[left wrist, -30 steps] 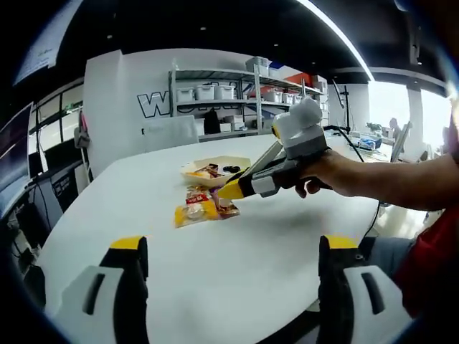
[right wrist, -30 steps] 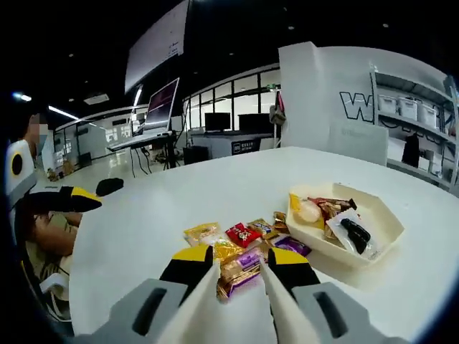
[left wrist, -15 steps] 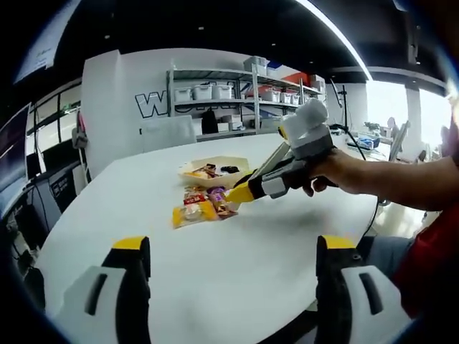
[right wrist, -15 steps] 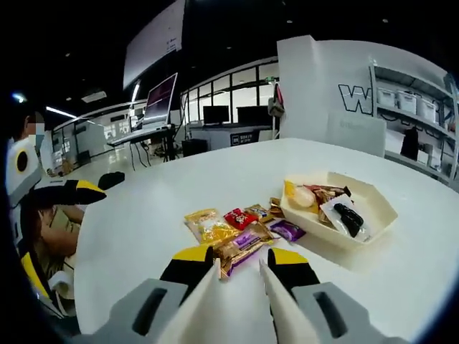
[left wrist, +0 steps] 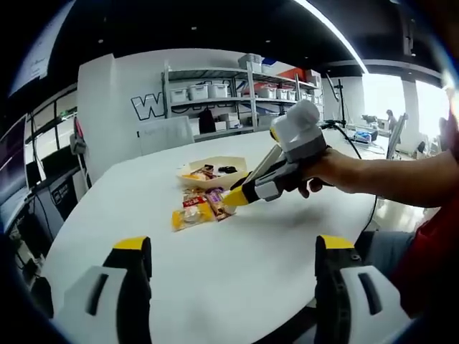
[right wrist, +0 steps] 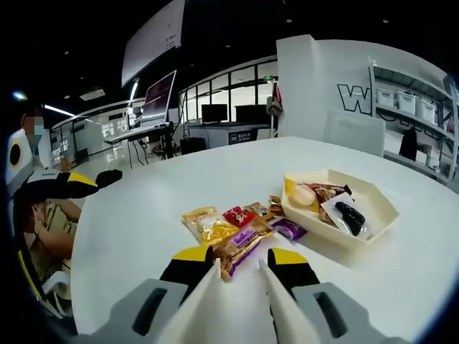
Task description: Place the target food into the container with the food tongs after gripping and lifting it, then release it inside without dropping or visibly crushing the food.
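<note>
Your right gripper (right wrist: 229,264) jaws sit narrowly parted, tips at the brown snack bar (right wrist: 242,246) beside the tray (right wrist: 373,233); grip unclear. Left gripper (left wrist: 233,247) jaws wide open over the bench (left wrist: 237,265).

A large white table (left wrist: 237,251) extends ahead of both grippers. Beyond it stands a white wall (left wrist: 115,100) with metal shelving (left wrist: 229,100) holding storage bins. Desks with monitors (right wrist: 161,100) stand ahead-left of the right gripper, under a dark ceiling.
</note>
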### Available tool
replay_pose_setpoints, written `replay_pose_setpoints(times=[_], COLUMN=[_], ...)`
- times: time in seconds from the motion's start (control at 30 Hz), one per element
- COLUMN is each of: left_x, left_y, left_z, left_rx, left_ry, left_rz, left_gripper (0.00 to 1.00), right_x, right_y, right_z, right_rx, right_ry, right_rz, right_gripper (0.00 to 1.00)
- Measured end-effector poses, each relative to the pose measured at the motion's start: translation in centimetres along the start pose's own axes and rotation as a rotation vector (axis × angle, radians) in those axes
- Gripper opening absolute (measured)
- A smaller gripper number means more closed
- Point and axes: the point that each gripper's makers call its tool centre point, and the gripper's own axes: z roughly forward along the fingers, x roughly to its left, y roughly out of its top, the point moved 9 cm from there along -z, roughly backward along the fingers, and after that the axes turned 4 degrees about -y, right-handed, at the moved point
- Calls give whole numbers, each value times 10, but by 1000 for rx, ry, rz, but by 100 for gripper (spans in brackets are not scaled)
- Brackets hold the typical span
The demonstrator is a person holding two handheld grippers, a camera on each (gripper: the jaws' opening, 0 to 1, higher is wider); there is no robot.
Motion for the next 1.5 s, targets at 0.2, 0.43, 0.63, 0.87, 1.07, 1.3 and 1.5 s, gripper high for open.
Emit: replay_pose_setpoints(times=[0.2, 0.43, 0.63, 0.87, 1.07, 1.3, 1.5], left_x=[1, 0, -8, -19, -23, -21, -17], left_y=[2, 5, 7, 10, 14, 15, 14], left_z=[-4, -6, -4, 2, 4, 1, 2], left_rx=[-4, -2, -11, -8, -16, -13, -9], left_ry=[13, 18, 2, -17, -22, -19, -16], left_rz=[2, 12, 7, 21, 31, 34, 32], left_gripper=[93, 92, 92, 92, 92, 92, 92], right_x=[-1, -2, -7, -26, -32, -38, -27], right_y=[0, -3, -8, -14, -15, -10, 2], right_z=[-2, -11, -23, -48, -54, -58, -50], right_rx=[1, 15, 24, 58, 64, 43, -21], right_ry=[3, 0, 4, -22, -48, -77, -11], right_rz=[-10, -25, -21, -41, -45, -33, 32], right_gripper=[25, 25, 24, 24, 24, 25, 25])
